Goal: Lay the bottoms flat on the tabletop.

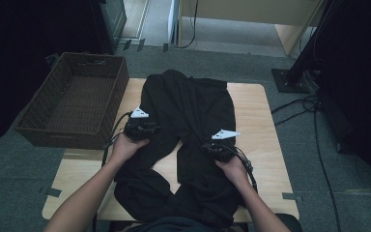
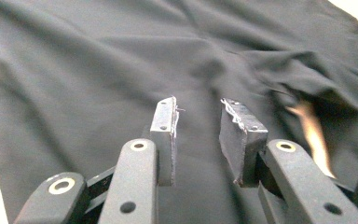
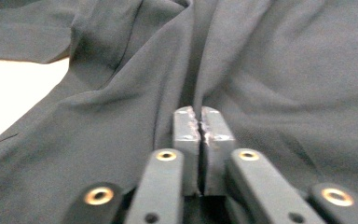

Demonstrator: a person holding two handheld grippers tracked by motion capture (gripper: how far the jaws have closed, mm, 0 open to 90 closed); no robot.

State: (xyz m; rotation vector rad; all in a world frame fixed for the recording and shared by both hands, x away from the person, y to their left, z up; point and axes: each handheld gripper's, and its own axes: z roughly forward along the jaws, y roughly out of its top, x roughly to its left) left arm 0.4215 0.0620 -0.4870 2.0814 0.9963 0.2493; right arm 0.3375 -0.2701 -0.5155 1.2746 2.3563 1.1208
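Two grippers are held over black trousers [image 1: 188, 125] at frame centre: the left gripper [image 2: 198, 135] is parted over the cloth, the right gripper [image 3: 199, 140] is closed, nothing visibly pinched.

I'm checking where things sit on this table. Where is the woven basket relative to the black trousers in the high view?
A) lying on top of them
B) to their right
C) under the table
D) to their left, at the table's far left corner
D: the woven basket sits left of the black trousers, at the far left corner of the table.
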